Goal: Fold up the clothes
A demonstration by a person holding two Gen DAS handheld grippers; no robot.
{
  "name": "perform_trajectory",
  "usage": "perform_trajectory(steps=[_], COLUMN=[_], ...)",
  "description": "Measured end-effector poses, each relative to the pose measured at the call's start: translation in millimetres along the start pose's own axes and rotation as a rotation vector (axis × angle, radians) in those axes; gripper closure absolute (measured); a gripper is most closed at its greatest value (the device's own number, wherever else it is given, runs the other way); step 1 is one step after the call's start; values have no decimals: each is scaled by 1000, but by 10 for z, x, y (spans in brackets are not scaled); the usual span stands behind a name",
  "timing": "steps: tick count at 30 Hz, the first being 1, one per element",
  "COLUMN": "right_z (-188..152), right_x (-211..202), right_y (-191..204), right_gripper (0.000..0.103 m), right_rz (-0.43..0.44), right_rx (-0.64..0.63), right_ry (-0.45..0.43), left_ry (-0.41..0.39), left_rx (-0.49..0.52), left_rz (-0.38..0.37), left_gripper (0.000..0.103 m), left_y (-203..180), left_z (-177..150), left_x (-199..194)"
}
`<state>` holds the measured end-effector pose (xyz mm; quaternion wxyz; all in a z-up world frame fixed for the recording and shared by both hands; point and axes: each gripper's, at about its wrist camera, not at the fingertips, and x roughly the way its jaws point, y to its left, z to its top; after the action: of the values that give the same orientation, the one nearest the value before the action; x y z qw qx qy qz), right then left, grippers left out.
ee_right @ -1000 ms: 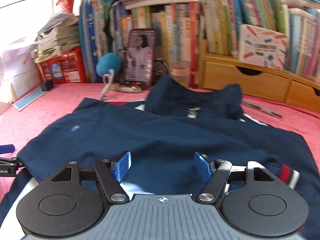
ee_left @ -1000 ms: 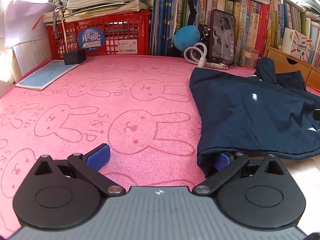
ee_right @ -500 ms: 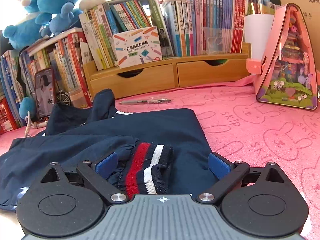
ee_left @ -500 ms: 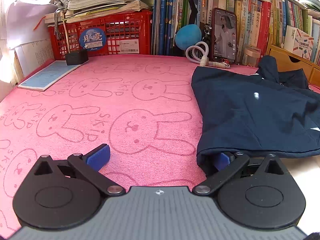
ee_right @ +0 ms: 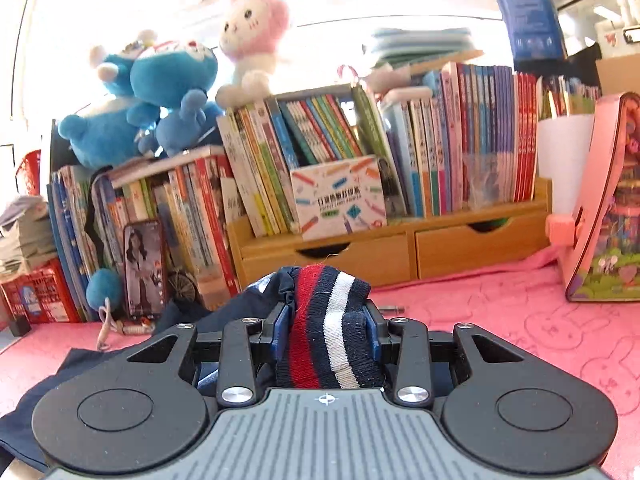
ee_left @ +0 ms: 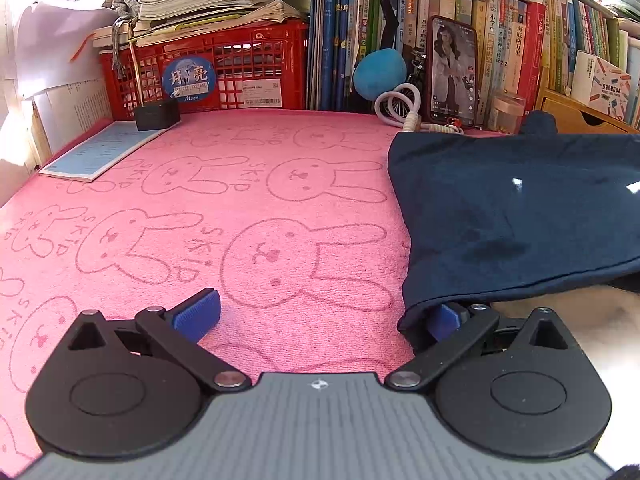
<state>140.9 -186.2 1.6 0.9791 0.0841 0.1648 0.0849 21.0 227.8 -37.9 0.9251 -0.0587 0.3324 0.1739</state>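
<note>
The navy fabric garment is spread on the pink rabbit-print cloth of the bench, ahead and right of the left gripper's fingers. Its red-white-navy striped knit cuff is pinched between the right gripper's fingers. Behind, a red plastic crate is placed left of upright books.

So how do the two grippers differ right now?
The right gripper has just been closing and now pinches the striped cuff of the navy garment, lifted off the pink mat. The left gripper stands wide open with nothing clamped; one finger is tucked under the garment's corner, the other lies bare on the mat. Both have blue pads and black arms.
</note>
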Motion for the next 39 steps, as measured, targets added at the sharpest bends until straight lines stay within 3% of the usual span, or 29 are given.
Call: perform_trajectory(steps=[4, 7, 14, 17, 24, 28, 30, 33, 36, 39], right_z=[-110, -303, -384, -405, -412, -411, -411, -413, -414, -415], right_x=[332, 445, 448, 452, 456, 458, 460, 465, 469, 468], right_y=[-342, -488, -289, -243, -231, -238, -238, -218, -208, -222], right_gripper=[64, 63, 61, 60, 57, 55, 53, 51, 50, 48], right_rz=[-39, -45, -86, -96, -92, -85, -80, -79, -79, -67], right_rx=[123, 192, 35, 2, -7, -7, -9, -19, -23, -15], right_ry=[234, 317, 318, 310, 312, 313, 315, 318, 319, 318], left_ry=[-1, -1, 5, 6, -72, -120, -146, -163, -114, -57], left_rx=[4, 3, -1, 46, 139, 97, 102, 169, 239, 296], left_rz=[1, 2, 4, 4, -39, -136, -181, -175, -151, -75], left_gripper=[0, 0, 0, 0, 0, 0, 0, 0, 1, 0], left_y=[-3, -8, -4, -37, 30, 1, -192, -574, -837, -867], left_z=[-3, -9, -1, 3, 95, 308, 430, 494, 428, 264], left_x=[2, 4, -9, -110, -536, -620, -577, -388, -109, 94])
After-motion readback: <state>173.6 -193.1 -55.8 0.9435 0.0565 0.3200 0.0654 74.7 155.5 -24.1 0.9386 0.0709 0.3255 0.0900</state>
